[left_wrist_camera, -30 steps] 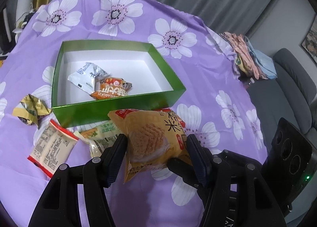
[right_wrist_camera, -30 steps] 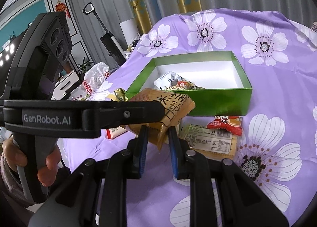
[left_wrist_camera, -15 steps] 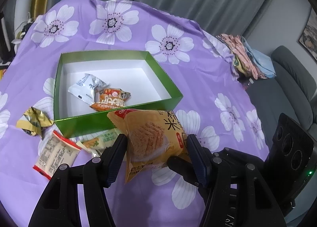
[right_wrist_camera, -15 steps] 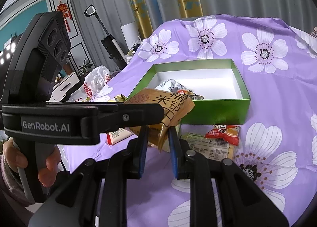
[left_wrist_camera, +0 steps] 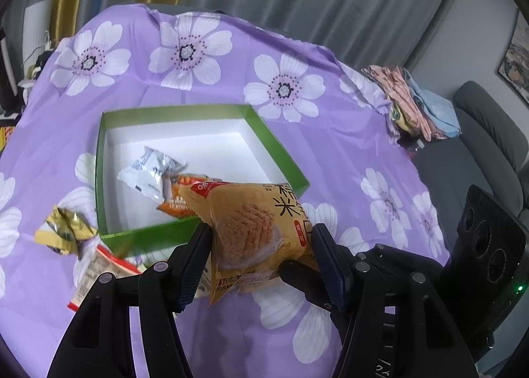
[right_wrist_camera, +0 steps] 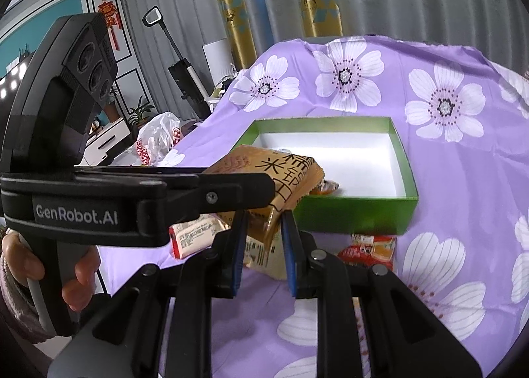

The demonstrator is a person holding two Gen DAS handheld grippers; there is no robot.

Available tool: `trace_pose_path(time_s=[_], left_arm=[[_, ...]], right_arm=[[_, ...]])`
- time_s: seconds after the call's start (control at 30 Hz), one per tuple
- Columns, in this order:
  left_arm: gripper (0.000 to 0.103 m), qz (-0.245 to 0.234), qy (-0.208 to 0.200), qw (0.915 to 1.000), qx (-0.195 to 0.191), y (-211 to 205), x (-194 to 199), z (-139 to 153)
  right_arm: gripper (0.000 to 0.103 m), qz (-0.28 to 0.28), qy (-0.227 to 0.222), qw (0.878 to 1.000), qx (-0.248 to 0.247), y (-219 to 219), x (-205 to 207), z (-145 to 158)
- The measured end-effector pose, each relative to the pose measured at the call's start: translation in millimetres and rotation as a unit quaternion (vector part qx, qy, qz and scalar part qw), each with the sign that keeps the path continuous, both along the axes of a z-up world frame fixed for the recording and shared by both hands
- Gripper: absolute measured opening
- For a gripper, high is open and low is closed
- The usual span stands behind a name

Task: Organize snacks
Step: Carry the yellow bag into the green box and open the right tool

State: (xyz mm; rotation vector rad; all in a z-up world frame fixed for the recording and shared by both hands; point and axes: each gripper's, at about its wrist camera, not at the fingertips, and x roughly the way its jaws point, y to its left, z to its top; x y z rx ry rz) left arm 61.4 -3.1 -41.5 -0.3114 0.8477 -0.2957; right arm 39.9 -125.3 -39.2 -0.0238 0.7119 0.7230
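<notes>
A yellow rice-cracker packet (left_wrist_camera: 254, 226) hangs above the purple flowered cloth, at the near wall of the green box (left_wrist_camera: 277, 150). My left gripper (left_wrist_camera: 259, 232) is shut on its two sides. My right gripper (right_wrist_camera: 264, 217) is nearly closed, and the packet's (right_wrist_camera: 287, 176) lower flap sits pinched between its blue pads. One of the left gripper's fingers (right_wrist_camera: 231, 193) crosses the right wrist view. The white-floored box (right_wrist_camera: 357, 216) holds a silver-white packet (left_wrist_camera: 148, 173) and an orange packet (left_wrist_camera: 178, 206).
Loose snacks lie in front of the box: a gold wrapper (left_wrist_camera: 64, 232), a red-edged packet (left_wrist_camera: 96, 265), a red packet (right_wrist_camera: 370, 249) and a beige one (right_wrist_camera: 264, 255). Folded clothes (left_wrist_camera: 413, 103) and a grey sofa (left_wrist_camera: 489, 146) are at the right. A hand (right_wrist_camera: 79, 275) holds the left tool.
Both grippers have risen together with the yellow packet and moved toward the box. The packet now overlaps the box's near wall in both views. Neither grip has changed.
</notes>
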Motion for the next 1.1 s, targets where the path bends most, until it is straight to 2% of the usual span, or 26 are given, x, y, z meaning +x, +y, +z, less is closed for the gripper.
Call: trace_pose_path(time_s=[0.57,1.1], left_arm=[[0.062,-0.005,-0.01,0.9999,-0.01,10,38,10],[0.062,0.004,0.002,0.9999,-0.016,20,69,-1]], right_arm=[[0.022,-0.004,-0.016,1.0,-0.004,6,36,10],[0.022,-0.003,-0.018,1.0,-0.005,16,68,5]])
